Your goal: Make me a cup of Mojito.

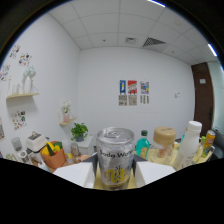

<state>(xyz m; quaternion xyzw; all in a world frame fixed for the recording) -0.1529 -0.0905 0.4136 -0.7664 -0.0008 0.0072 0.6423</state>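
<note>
Sitting upright between the tool's [116,176] two white fingers, left [75,175] and right [156,172], the soda can [115,156] is clenched from both sides, top up and held clear of the clutter, while the jar [164,144] and white bottle [190,141] wait beyond, to its right.

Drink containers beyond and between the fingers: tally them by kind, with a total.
Cans: 2, the soda water can between the white fingers and a can on the far right
Bottles: 3, teal, tan-lidded, white
Total: 5
</note>
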